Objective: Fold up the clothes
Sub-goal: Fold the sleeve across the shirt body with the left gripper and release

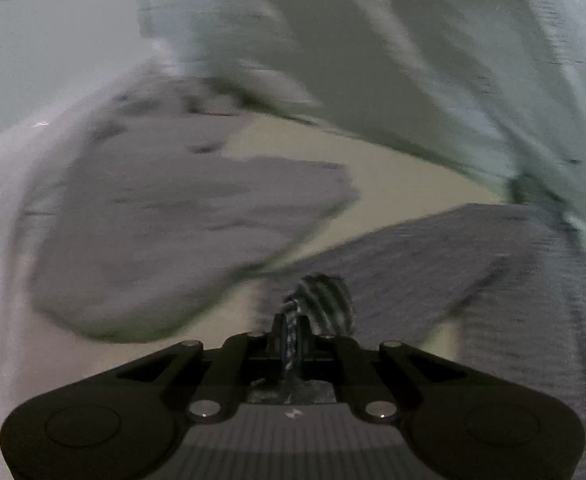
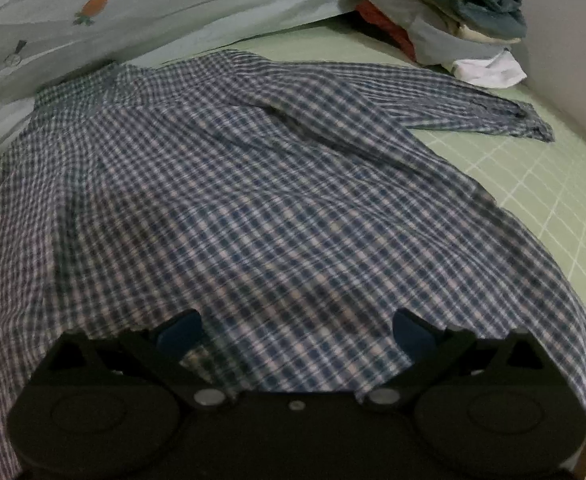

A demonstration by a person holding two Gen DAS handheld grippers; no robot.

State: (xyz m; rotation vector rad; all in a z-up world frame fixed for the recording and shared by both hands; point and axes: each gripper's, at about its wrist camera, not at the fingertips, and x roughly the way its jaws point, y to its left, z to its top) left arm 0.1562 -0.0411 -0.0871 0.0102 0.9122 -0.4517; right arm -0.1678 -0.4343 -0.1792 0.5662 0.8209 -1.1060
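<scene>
Shirt (image 2: 229, 208), blue/white check, lies spread flat on green grid mat (image 2: 541, 184), collar toward far side, one sleeve (image 2: 433, 96) stretched out to the right across the mat. Left gripper (image 1: 291, 336) has jaws closed tight on a bunched bit of the checked cloth; rest of that view is badly blurred, w/ grey cloth shapes over a pale surface. Right gripper (image 2: 297, 332) sits low over the near hem, jaws wide apart, blue pads (image 2: 181, 330) either side of the fabric, nothing pinched. Behind shirt: pale green bedding (image 2: 197, 8) w/ carrot print (image 2: 97, 2). Far right corner: clothes pile (image 2: 453, 28), just beside the sleeve end.
</scene>
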